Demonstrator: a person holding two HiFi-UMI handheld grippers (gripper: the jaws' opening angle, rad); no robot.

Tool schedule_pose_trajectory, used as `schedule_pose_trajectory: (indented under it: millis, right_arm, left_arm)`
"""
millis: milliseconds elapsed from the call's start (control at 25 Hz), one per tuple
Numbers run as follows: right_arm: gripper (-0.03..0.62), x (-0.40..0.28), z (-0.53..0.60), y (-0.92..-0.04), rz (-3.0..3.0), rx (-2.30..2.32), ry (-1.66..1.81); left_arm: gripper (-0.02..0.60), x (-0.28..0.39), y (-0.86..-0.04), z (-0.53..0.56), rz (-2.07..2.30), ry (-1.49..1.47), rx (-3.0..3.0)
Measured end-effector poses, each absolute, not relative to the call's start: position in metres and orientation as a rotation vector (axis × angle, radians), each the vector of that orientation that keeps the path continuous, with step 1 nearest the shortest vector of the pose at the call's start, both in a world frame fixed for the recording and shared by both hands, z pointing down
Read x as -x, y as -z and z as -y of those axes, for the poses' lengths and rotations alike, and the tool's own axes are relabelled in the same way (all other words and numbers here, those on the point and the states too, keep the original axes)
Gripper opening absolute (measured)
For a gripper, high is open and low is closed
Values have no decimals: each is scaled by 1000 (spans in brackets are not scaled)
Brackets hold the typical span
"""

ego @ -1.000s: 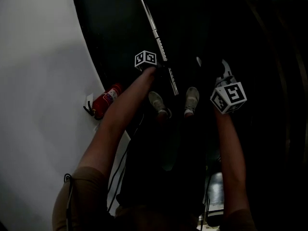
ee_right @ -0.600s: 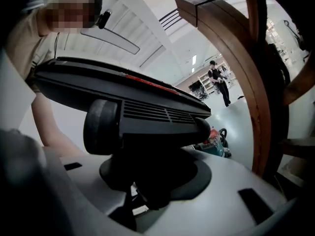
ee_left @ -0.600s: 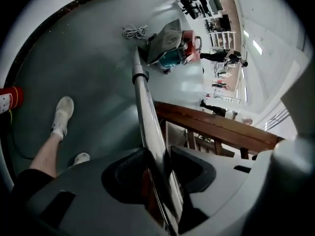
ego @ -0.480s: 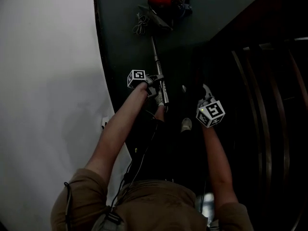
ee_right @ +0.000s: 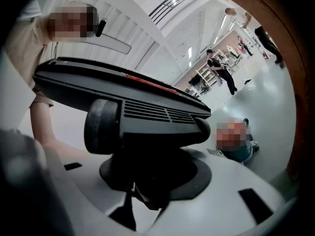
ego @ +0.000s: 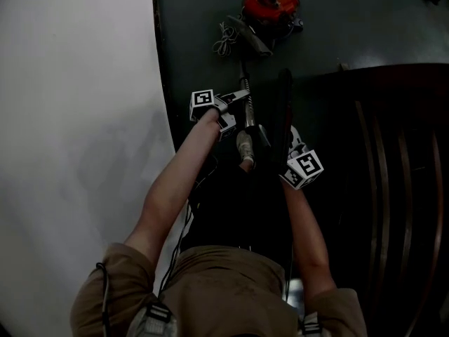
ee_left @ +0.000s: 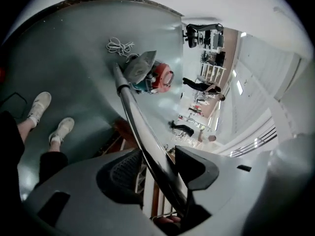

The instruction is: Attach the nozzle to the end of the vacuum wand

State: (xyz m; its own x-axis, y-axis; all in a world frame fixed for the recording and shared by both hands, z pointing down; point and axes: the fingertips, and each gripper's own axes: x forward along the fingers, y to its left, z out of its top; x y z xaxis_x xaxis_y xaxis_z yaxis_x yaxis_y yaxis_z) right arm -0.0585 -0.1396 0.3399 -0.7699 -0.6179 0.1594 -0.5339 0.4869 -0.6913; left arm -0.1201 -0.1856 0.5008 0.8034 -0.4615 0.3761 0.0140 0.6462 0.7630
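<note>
A red vacuum cleaner (ego: 270, 2) sits on the dark floor, and its metal wand (ego: 246, 107) rises from it toward me. My left gripper (ego: 240, 111) is around the wand's near part. In the left gripper view the wand (ee_left: 142, 136) runs between the pads, which look to touch it on both sides while the jaws are opening. My right gripper (ego: 289, 144) is shut on the neck of the black floor nozzle (ego: 284, 104), held up just right of the wand. The nozzle (ee_right: 142, 114), with a small wheel, fills the right gripper view above that gripper (ee_right: 147, 193).
A white wall (ego: 70, 118) borders the floor on the left. A brown wooden railing (ego: 393, 188) stands at the right. A coiled cord (ego: 224, 42) lies beside the vacuum. My shoe (ego: 244, 147) is below the wand. People stand far off in a bright hall (ee_left: 202, 85).
I have straightened up and both grippers have risen. The vacuum cleaner has come into view at the top. The wand's near end has lifted with the left gripper, and the nozzle now stands beside it.
</note>
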Motion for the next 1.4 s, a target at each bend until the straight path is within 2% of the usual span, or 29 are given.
schedule_pose_trajectory:
  millis: [120, 240, 520, 640, 1400]
  right_arm:
    - [161, 50, 196, -304, -2544, 1028, 1112]
    - [161, 53, 204, -271, -2545, 1033, 1022]
    - [161, 25, 293, -208, -2668, 1059, 823]
    - [161, 13, 317, -191, -2692, 1123, 739]
    - [160, 16, 316, -179, -2884, 1238, 412]
  left_arm:
    - [238, 114, -479, 234, 562, 380, -848]
    - [252, 116, -456, 239, 508, 522, -862]
    - [249, 84, -431, 313, 555, 778, -802]
    - [241, 91, -431, 332, 578, 835, -796]
    - [238, 62, -435, 323, 656, 798, -858]
